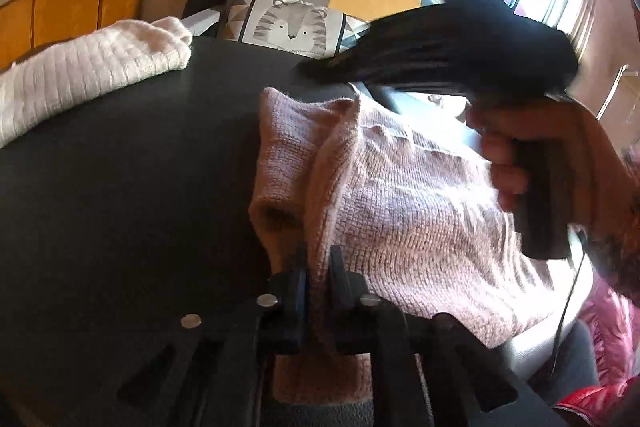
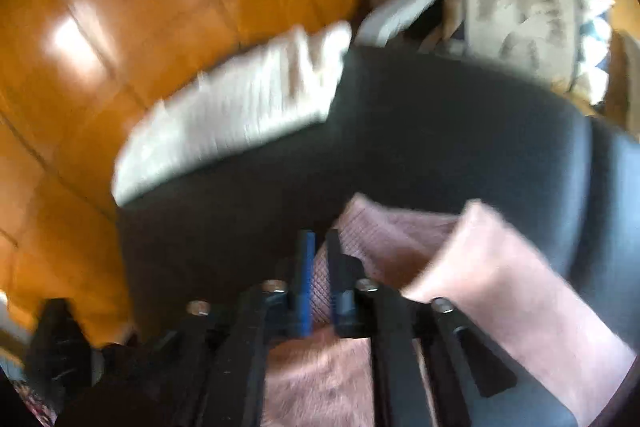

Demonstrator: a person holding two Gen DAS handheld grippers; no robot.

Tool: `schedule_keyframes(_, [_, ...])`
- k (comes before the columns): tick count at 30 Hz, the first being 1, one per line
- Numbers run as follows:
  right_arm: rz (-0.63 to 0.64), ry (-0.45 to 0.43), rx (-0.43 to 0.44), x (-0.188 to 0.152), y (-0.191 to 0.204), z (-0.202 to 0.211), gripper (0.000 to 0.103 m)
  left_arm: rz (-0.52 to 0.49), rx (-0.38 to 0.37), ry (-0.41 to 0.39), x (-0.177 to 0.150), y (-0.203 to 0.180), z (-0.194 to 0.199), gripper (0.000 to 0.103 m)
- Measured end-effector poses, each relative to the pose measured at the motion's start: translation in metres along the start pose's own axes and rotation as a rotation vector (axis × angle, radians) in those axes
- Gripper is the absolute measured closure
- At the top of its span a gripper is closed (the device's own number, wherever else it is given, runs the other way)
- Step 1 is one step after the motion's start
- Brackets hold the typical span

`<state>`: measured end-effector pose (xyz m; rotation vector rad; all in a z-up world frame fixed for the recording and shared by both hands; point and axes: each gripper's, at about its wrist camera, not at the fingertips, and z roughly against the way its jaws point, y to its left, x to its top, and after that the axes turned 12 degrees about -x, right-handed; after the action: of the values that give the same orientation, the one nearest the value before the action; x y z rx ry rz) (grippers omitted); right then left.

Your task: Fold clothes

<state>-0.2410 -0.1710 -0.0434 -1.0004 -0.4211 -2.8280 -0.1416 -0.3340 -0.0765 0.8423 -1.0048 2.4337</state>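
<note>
Pink knit sweater (image 1: 400, 195) bunched on dark desk (image 1: 120, 167), right part. Left tongs (image 1: 318, 267) clamped on sweater fold. Right tongs (image 2: 320, 259) also pinching pink knit, view blurred. White knit garment (image 1: 80, 75) at desk's far left edge.

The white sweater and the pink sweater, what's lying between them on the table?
Nothing: only bare black tabletop separates the white sweater from the pink sweater, clearest in the left wrist view.

No legible text anywhere.
</note>
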Motion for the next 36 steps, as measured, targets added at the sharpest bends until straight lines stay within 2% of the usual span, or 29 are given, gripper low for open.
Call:
schedule_keyframes(2, [-0.018,-0.036,-0.014,-0.009,-0.012,0.021,0.081,0.029,-0.017,-0.01,-0.001,0.004,0.0,0.088])
schedule_keyframes(4, [0.033,0.026,-0.036,-0.02,-0.012,0.02,0.081,0.056,-0.026,-0.026,0.0,0.006,-0.001,0.087])
schedule_keyframes(6, [0.131,0.122,-0.051,-0.031,0.001,0.004,0.081,0.074,-0.028,-0.041,0.004,0.007,0.0,0.087])
schedule_keyframes(7, [0.186,0.14,-0.086,-0.035,0.009,-0.004,0.081,0.08,-0.024,-0.043,0.006,0.007,-0.001,0.086])
schedule_keyframes(8, [0.245,0.149,-0.127,-0.038,0.018,-0.012,0.081,0.081,-0.021,-0.038,0.007,0.007,-0.002,0.086])
schedule_keyframes(10, [0.319,0.147,-0.151,-0.039,0.034,-0.028,0.092,0.079,-0.017,-0.025,0.008,0.007,-0.004,0.086])
schedule_keyframes(12, [0.361,0.143,-0.176,-0.033,0.047,-0.047,0.092,0.072,-0.015,-0.012,0.007,0.007,-0.006,0.086])
schedule_keyframes(16, [0.293,0.156,-0.152,-0.021,0.045,-0.072,0.092,0.038,-0.002,-0.009,0.003,0.004,-0.005,0.086])
schedule_keyframes(18, [0.264,0.135,-0.126,-0.022,0.042,-0.076,0.092,0.031,0.007,-0.018,0.0,0.005,-0.004,0.086])
schedule_keyframes(22, [0.176,0.136,-0.042,-0.014,0.025,-0.065,0.092,0.067,-0.013,-0.018,0.0,0.01,0.001,0.086])
schedule_keyframes(24, [0.079,0.062,0.004,-0.008,0.01,-0.041,0.092,0.079,-0.011,-0.021,0.001,0.01,0.007,0.086])
schedule_keyframes(26, [-0.05,-0.034,0.04,-0.005,-0.012,-0.011,0.086,0.071,0.021,-0.052,0.001,0.01,0.02,0.086])
schedule_keyframes(27, [-0.085,-0.045,0.019,-0.005,-0.021,-0.002,0.077,0.067,0.037,-0.069,0.001,0.01,0.027,0.086])
schedule_keyframes(28, [-0.116,-0.052,-0.008,-0.006,-0.03,0.005,0.074,0.073,0.053,-0.086,0.0,0.011,0.033,0.086])
schedule_keyframes(31, [-0.106,0.008,0.006,-0.014,-0.038,0.005,0.074,0.1,0.067,-0.119,0.002,0.02,0.041,0.086])
schedule_keyframes(36, [0.06,0.079,-0.04,-0.024,-0.001,-0.026,0.074,0.12,0.083,-0.159,0.002,0.022,0.052,0.086])
